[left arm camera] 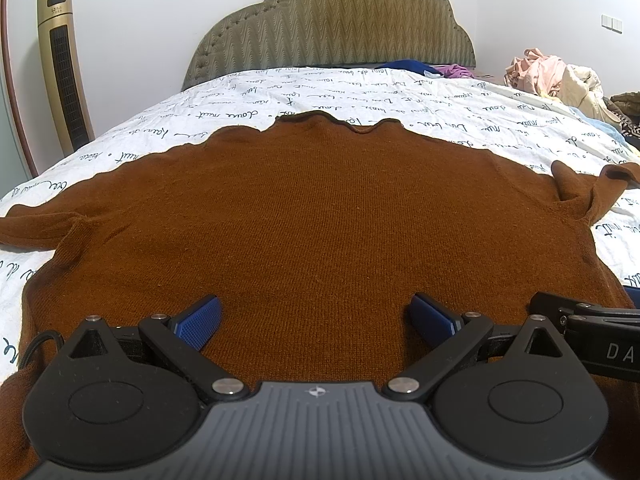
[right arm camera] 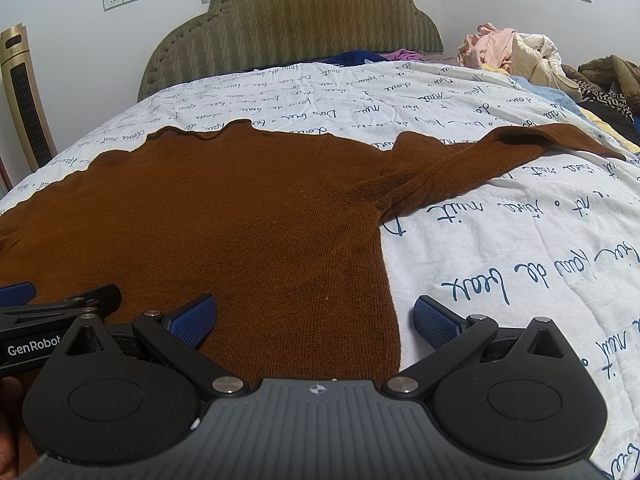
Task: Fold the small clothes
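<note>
A brown knitted sweater [left arm camera: 312, 216] lies spread flat on the bed, collar toward the headboard, sleeves out to both sides. My left gripper [left arm camera: 314, 316] hovers open over the sweater's lower middle, its blue pads [left arm camera: 200, 322] wide apart with nothing between them. In the right wrist view the same sweater [right arm camera: 224, 220] fills the left half, its right sleeve [right arm camera: 500, 148] stretching away to the right. My right gripper [right arm camera: 316, 316] is open above the sweater's lower right edge, one pad over the knit, the other over the sheet.
The white bedsheet [right arm camera: 500, 248] with dark script covers the bed. A padded headboard [left arm camera: 332, 24] stands at the far end. A pile of clothes [right arm camera: 512, 56] sits at the far right. A gold tower fan [left arm camera: 64, 68] stands left of the bed.
</note>
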Available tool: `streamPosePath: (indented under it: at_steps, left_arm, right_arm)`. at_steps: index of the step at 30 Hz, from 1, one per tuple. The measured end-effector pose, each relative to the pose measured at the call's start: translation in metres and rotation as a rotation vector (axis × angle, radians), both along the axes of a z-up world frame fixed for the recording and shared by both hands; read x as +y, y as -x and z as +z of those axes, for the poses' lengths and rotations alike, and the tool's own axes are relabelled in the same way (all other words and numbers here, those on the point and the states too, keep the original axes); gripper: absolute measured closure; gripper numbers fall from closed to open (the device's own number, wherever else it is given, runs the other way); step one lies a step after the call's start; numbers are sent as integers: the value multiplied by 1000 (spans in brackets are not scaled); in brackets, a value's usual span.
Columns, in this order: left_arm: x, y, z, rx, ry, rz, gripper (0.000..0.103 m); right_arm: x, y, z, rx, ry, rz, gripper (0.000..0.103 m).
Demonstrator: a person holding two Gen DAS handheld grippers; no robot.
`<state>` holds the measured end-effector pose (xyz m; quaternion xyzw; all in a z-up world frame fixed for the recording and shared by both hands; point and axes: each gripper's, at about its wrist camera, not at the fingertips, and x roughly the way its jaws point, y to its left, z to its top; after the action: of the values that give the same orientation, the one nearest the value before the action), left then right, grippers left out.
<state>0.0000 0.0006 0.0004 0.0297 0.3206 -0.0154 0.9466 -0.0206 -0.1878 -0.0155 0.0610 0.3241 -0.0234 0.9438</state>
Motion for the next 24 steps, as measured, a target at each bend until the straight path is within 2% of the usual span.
streamPosePath:
  at_steps: [24]
  left_arm:
    - [0, 0, 0, 0, 2, 0, 1]
  right_arm:
    - [1, 1, 2, 0, 0, 0, 0]
